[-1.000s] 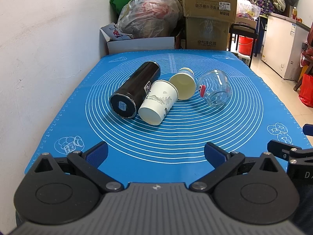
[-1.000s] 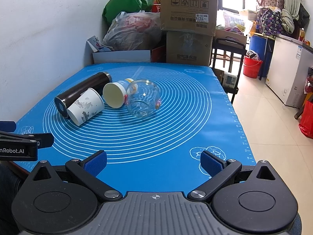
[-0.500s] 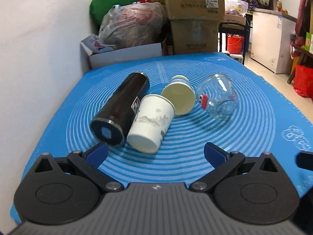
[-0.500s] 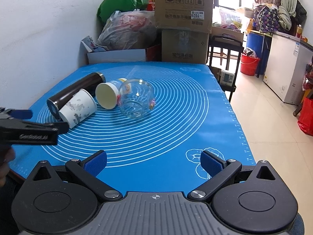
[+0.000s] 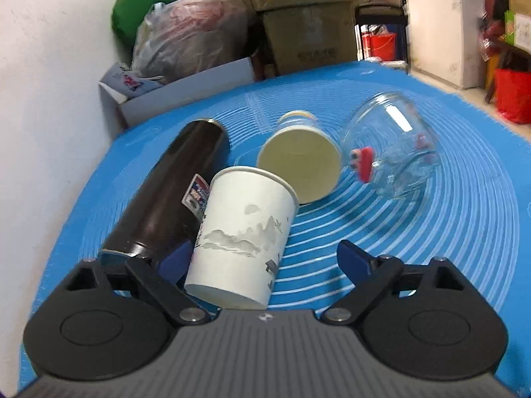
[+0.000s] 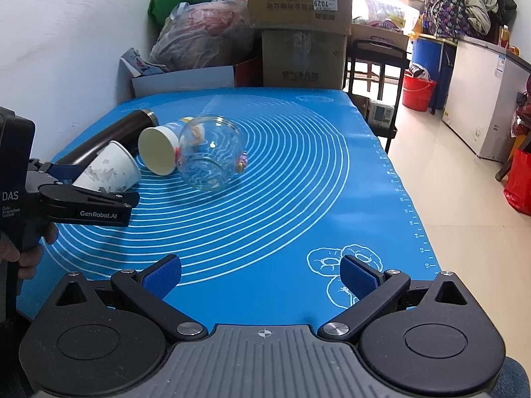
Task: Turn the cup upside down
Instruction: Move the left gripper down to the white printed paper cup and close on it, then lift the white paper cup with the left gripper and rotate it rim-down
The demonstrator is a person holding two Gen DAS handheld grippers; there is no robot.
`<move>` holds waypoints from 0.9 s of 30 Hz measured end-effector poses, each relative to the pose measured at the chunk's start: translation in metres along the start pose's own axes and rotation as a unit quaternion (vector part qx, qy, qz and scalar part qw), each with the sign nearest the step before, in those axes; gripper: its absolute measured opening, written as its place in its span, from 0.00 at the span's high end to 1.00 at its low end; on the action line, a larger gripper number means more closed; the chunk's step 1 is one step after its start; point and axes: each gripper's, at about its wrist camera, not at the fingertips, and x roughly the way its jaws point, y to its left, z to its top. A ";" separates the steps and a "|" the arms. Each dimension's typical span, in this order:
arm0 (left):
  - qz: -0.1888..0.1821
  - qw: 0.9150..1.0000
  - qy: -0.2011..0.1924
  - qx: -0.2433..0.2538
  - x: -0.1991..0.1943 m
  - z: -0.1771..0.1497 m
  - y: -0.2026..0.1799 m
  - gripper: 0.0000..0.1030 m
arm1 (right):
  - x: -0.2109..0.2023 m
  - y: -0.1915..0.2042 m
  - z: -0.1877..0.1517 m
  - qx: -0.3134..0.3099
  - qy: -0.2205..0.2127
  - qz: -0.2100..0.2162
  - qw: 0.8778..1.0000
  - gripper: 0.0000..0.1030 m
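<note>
The left gripper (image 5: pixel 265 258) is held low and level, its jaws spread wide. Its blue pads (image 5: pixel 353 258) stand well apart, one on each side of the view. From the right wrist view, the left gripper (image 6: pixel 99 182) shows side-on at the left edge, fingers pointing right. A hand (image 6: pixel 30 248) grips its handle from below. The right gripper (image 6: pixel 260 273) hangs level too, jaws wide, with nothing between its blue pads (image 6: pixel 162 275).

Blue mat (image 5: pixel 464 232) with white concentric rings; on it a white paper cup (image 5: pixel 242 242) with grey landscape print, beside it a dark brown flask (image 5: pixel 166 199), cream-lined cup (image 5: pixel 298 165), clear jar (image 5: pixel 395 156).
</note>
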 end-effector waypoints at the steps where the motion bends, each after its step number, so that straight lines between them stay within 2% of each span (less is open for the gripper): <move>1: 0.004 1.000 0.003 0.001 0.003 0.000 0.000 0.11 | 0.002 -0.001 0.000 0.002 0.001 0.000 1.000 0.00; 5: 0.018 0.999 0.016 -0.020 0.008 0.001 0.004 0.17 | 0.008 -0.004 0.001 0.006 0.005 0.001 1.000 0.00; 11: 0.055 0.998 0.026 -0.034 0.009 0.001 0.011 0.40 | 0.013 -0.006 0.000 0.011 0.008 0.004 1.000 0.00; 20: 0.041 0.997 0.029 -0.059 -0.011 -0.003 0.014 0.42 | 0.008 -0.006 0.000 0.012 0.004 0.004 1.000 0.00; 27: 0.007 0.992 0.048 -0.120 -0.047 -0.009 0.019 0.42 | 0.003 -0.002 0.000 0.006 0.002 0.010 1.000 0.00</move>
